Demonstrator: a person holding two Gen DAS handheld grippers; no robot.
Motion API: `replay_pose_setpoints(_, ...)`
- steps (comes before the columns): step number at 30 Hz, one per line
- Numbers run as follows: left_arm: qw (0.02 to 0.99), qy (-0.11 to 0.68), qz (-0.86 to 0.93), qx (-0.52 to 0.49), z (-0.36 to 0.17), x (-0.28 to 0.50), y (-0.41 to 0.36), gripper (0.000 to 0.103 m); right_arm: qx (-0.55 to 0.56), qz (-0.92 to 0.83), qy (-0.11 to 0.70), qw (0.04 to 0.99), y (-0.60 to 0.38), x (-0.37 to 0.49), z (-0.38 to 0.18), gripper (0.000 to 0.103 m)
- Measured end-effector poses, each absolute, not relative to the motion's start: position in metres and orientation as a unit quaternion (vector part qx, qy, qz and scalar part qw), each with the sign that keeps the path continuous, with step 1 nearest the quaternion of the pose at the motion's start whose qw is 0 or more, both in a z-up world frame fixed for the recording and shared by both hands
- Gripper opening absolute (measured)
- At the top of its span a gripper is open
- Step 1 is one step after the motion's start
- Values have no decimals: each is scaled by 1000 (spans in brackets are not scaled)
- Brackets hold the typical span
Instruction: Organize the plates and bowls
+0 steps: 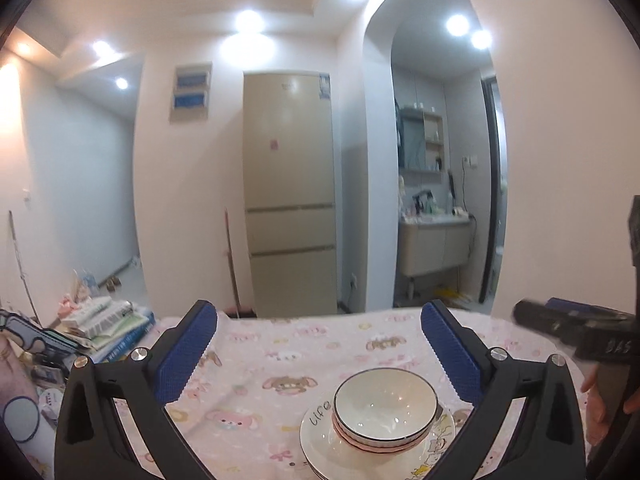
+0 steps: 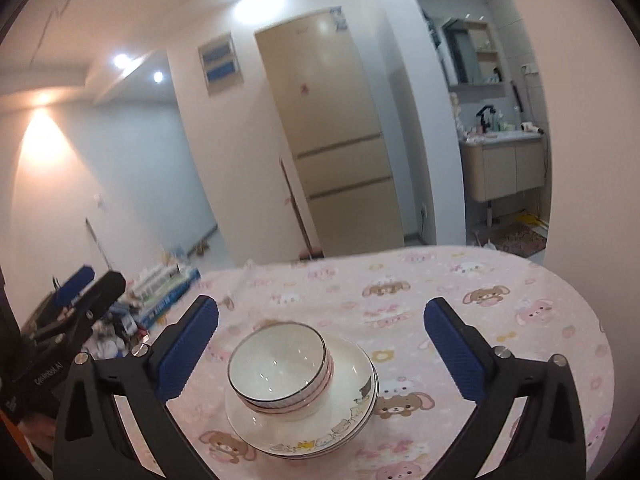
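**Desk:** Where's the crockery sitting?

**Me:** I see the white ceramic bowls with thin dark rims (image 2: 280, 364), nested one inside another with a pink band showing between them, stacked on the white ceramic plates printed with small cartoon animals (image 2: 352, 412). From my left camera the same bowls (image 1: 384, 408) rest on those plates (image 1: 320, 436), and one plate has handwriting-style lettering on its rim. The whole stack stands on the pink tablecloth patterned with cartoon bears and rabbits (image 2: 500, 320), nearer my side than the far edge.

**Desk:** And your grippers?

**Me:** My right gripper (image 2: 320, 340) has its blue ribbed pads spread wide, nothing pinched; the stack lies below and between the fingers, touching neither. My left gripper (image 1: 320, 344) is just as wide apart and also empty, with the stack low and a little toward its right finger. (Each gripper shows up blurred at the edge of the other's camera.) I also see part of a hand (image 1: 600, 408) at the right edge of the left view.

**Desk:** What's beyond the table?

**Me:** A tall beige fridge (image 2: 336, 140) against the wall, an arched opening to a washroom with a beige vanity cabinet (image 2: 504, 168), and a pile of boxes and packages (image 1: 108, 324) on the floor to the left.
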State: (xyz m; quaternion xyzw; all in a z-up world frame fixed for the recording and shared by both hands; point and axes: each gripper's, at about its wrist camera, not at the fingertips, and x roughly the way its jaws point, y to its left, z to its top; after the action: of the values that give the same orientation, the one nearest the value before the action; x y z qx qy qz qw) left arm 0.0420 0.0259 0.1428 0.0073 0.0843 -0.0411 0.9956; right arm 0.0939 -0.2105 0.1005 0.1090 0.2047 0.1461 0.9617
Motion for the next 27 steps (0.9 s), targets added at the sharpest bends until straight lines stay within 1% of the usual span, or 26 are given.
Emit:
replay_pose_setpoints(3,996,76,-40,12,136,25,23,103,105,125,132,978,-219,64,107,103)
replay_pose_setpoints(6,996,73,-43,13,127,12,23,103,74,83,58,992,-220,34,111,103)
replay_pose_setpoints(9,997,58,-41,11,120,-1,23,103,65,59,10,996,-220,12,110,103)
replay_pose_setpoints(12,998,42,-42,7,111,-12,24,103,87,43,-33,995,-222,-5,100,103)
replay_pose_setpoints(14,997,49,-56,-3,102,-12,28,103,76,35,-26,996,-216,-5,94,103)
replay_pose_setpoints(17,997,63,-48,-8,85,-11,33,103,58,35,4,998,-206,6,79,103)
replay_pose_setpoints(22,996,82,-30,-9,59,0,39,103,57,48,30,997,-203,20,52,103)
replay_pose_setpoints(25,995,95,-33,-9,41,14,41,103,52,92,55,993,-202,38,41,103)
replay_pose_setpoints(27,994,102,-33,-12,30,22,44,103,62,84,54,993,-202,43,34,103)
